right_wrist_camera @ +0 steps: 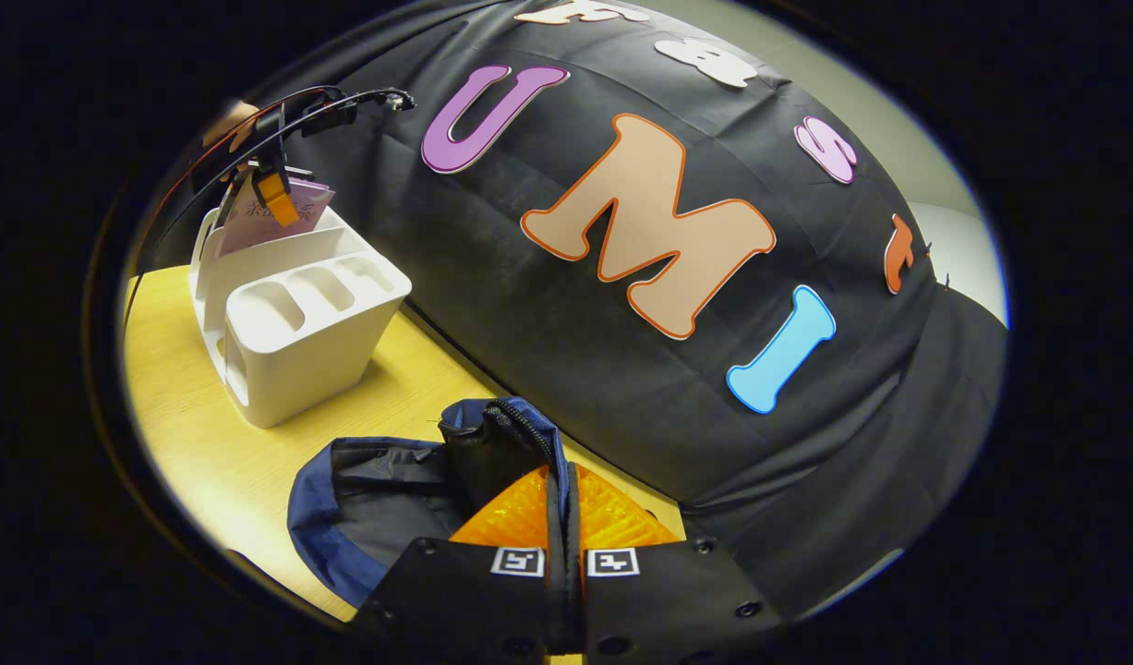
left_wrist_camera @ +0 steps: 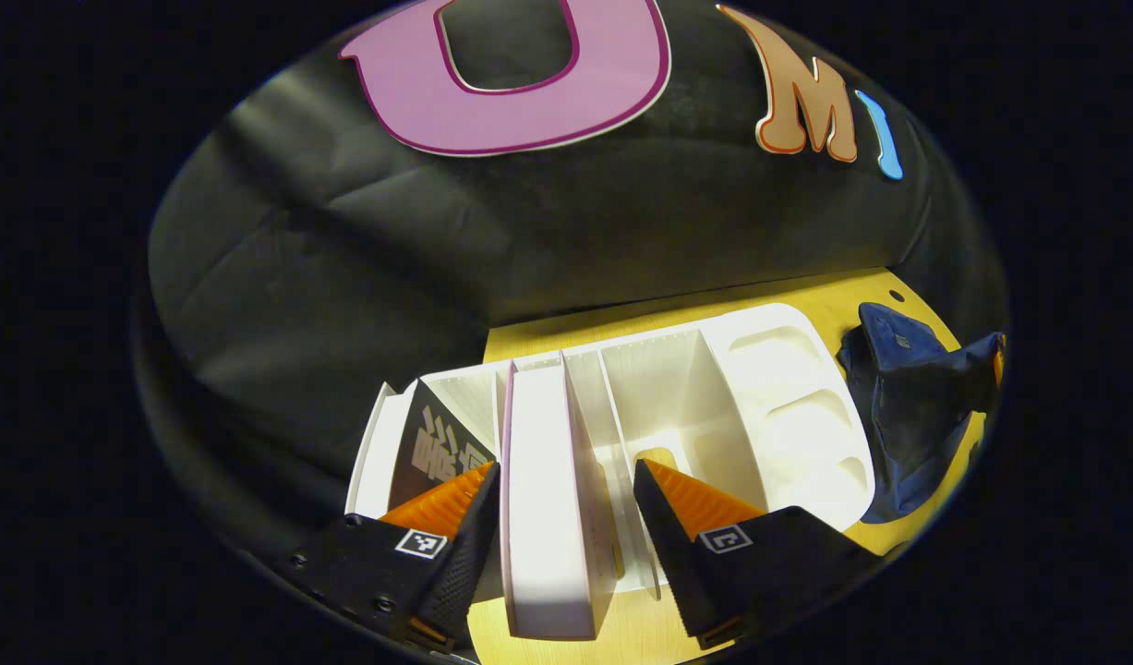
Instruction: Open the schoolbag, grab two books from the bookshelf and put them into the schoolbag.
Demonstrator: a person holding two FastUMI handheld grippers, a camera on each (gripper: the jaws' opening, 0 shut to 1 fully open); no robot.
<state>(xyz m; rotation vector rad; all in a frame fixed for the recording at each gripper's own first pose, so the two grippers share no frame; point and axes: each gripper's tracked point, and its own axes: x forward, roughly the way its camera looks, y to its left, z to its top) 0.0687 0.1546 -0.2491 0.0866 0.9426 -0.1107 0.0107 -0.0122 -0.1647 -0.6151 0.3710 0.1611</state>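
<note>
Left hand-held gripper [left_wrist_camera: 566,489]: above the white plastic bookshelf [left_wrist_camera: 769,388], fingers spread to either side of an upright white-edged book [left_wrist_camera: 543,499].
Dark-covered book [left_wrist_camera: 432,443]: in the compartment beyond the left finger.
Dark blue fabric schoolbag [left_wrist_camera: 908,406]: right of the bookshelf, on the yellow wooden desk [left_wrist_camera: 640,323].
Right hand-held gripper [right_wrist_camera: 561,517]: fingers pressed together on the schoolbag's zipper edge [right_wrist_camera: 520,425].
From the right hand-held gripper: bookshelf ahead to the left, the left hand-held gripper above its far end.

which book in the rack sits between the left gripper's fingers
The white book, upright between the open left gripper's fingers; the dark book stands outside them.
</note>
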